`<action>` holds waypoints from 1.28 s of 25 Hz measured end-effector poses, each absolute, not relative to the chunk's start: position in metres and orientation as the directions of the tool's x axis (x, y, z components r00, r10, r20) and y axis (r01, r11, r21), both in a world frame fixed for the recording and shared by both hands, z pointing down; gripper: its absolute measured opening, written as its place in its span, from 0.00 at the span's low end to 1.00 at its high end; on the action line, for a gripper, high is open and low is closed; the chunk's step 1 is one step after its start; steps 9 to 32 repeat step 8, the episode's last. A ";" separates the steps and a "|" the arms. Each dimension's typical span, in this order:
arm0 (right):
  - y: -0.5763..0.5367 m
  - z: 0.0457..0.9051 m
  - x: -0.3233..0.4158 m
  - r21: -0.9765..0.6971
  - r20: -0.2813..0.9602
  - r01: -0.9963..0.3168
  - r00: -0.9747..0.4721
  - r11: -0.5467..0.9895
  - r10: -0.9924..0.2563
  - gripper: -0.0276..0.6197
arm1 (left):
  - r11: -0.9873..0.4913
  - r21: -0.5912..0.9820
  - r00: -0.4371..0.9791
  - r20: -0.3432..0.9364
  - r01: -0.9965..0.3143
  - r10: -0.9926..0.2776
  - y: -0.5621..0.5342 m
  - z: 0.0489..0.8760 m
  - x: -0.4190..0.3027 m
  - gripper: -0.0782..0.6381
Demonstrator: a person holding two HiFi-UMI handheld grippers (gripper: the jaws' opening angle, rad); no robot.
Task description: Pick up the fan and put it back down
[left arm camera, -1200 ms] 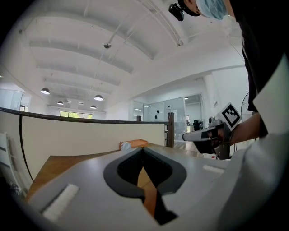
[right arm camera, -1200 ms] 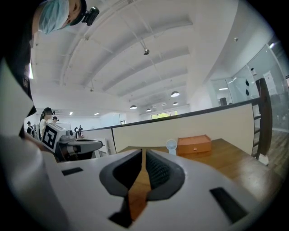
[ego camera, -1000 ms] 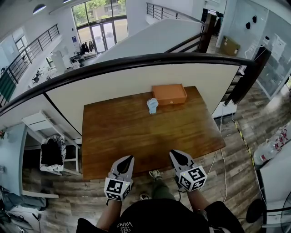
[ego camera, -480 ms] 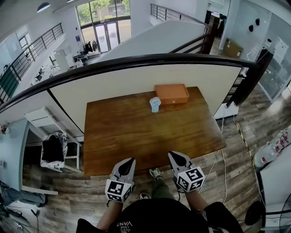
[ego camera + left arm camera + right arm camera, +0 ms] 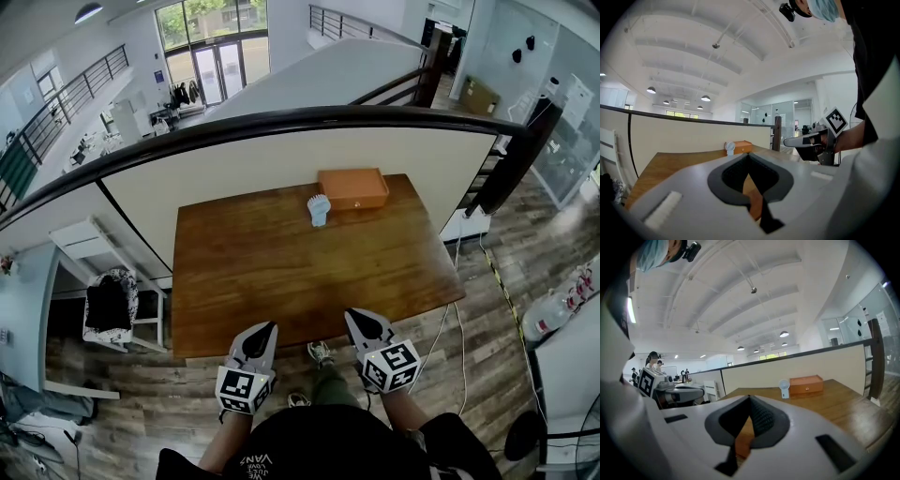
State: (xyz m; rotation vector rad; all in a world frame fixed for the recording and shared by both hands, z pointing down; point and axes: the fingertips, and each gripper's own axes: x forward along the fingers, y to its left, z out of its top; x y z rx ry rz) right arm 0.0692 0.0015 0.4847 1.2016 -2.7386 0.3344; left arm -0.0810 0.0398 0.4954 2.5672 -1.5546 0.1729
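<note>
A small white fan (image 5: 319, 210) stands upright at the far edge of the wooden table (image 5: 300, 272), just left of an orange box (image 5: 352, 188). The fan (image 5: 730, 147) is tiny and far off in the left gripper view, and the fan (image 5: 784, 388) looks equally distant in the right gripper view. My left gripper (image 5: 262, 331) and right gripper (image 5: 360, 321) hover at the table's near edge, side by side, both shut with nothing between the jaws. Each points across the table toward the fan.
A cream partition wall with a dark curved rail (image 5: 309, 122) runs behind the table. A white chair with dark cloth (image 5: 108, 314) stands left of the table. A cable (image 5: 457, 281) hangs off the right side onto the wood floor.
Both grippers stay at the near edge. The view shifted slightly, and the right gripper's jaws drew fully together.
</note>
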 end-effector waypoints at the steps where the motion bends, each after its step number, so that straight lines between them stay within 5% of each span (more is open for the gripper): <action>1: 0.002 0.485 0.069 -0.148 0.210 -0.739 -0.673 0.658 -0.709 0.06 | -0.458 0.058 0.461 0.166 -0.887 -0.872 0.040 0.495 -0.081 0.12; 32: 0.003 0.486 0.065 -0.147 0.213 -0.737 -0.675 0.660 -0.706 0.06 | -0.453 0.064 0.457 0.171 -0.889 -0.873 0.041 0.497 -0.084 0.12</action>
